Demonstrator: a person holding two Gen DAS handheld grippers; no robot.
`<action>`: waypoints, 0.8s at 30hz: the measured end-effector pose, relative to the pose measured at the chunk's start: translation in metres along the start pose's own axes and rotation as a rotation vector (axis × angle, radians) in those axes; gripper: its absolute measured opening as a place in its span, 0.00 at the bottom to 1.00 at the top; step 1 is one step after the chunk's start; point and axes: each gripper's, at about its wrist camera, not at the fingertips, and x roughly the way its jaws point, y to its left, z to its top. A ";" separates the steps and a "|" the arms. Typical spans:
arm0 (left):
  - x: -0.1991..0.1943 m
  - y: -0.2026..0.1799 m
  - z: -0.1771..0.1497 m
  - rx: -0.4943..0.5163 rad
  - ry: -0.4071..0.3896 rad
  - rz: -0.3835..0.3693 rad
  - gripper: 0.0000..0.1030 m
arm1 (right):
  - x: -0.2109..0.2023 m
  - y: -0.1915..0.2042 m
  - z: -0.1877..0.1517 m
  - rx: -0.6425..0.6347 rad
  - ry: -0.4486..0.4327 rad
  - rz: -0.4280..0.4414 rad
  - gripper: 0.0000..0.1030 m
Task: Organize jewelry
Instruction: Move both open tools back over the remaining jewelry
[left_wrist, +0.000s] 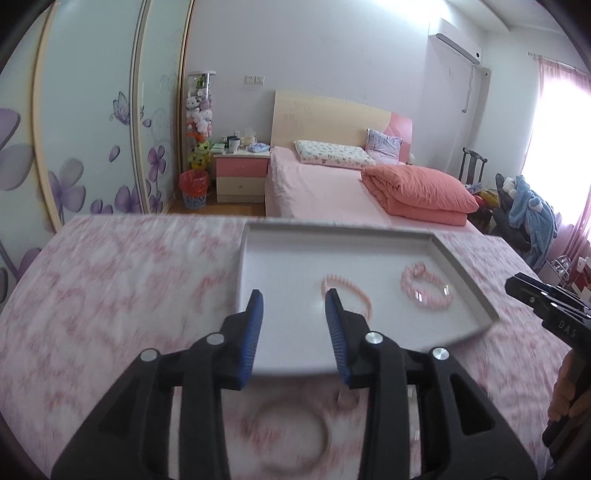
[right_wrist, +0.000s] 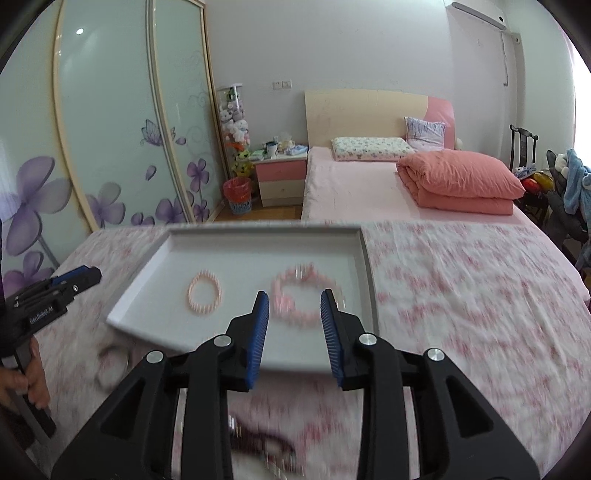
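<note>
A white tray (left_wrist: 458, 266) lies on a pink-patterned cloth; it also shows in the right wrist view (right_wrist: 236, 236). In it lie a pale pink ribbed bracelet (left_wrist: 356, 291) (right_wrist: 205, 291) and a pink beaded bracelet (left_wrist: 428, 291) (right_wrist: 299, 295). My left gripper (left_wrist: 294, 306) is open and empty, above the tray's near left part. My right gripper (right_wrist: 294, 304) is open and empty, above the beaded bracelet. A blurred ring-shaped bracelet (left_wrist: 291, 432) lies on the cloth in front of the tray. Another blurred dark piece (right_wrist: 266, 446) lies under my right gripper.
The cloth-covered surface (left_wrist: 110, 295) stretches left and right of the tray. A blurred ring (right_wrist: 114, 362) lies on the cloth left of the tray. Behind are a bed (left_wrist: 332, 188), a nightstand (left_wrist: 242, 177) and wardrobe doors (left_wrist: 92, 129).
</note>
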 end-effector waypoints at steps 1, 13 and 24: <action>-0.006 0.003 -0.007 -0.003 0.006 0.000 0.35 | -0.005 -0.001 -0.009 -0.001 0.014 -0.004 0.30; -0.035 0.009 -0.059 -0.009 0.088 0.000 0.49 | -0.031 0.001 -0.085 0.017 0.184 0.014 0.30; -0.034 0.007 -0.068 0.010 0.101 0.009 0.53 | -0.037 0.016 -0.119 -0.005 0.266 0.046 0.48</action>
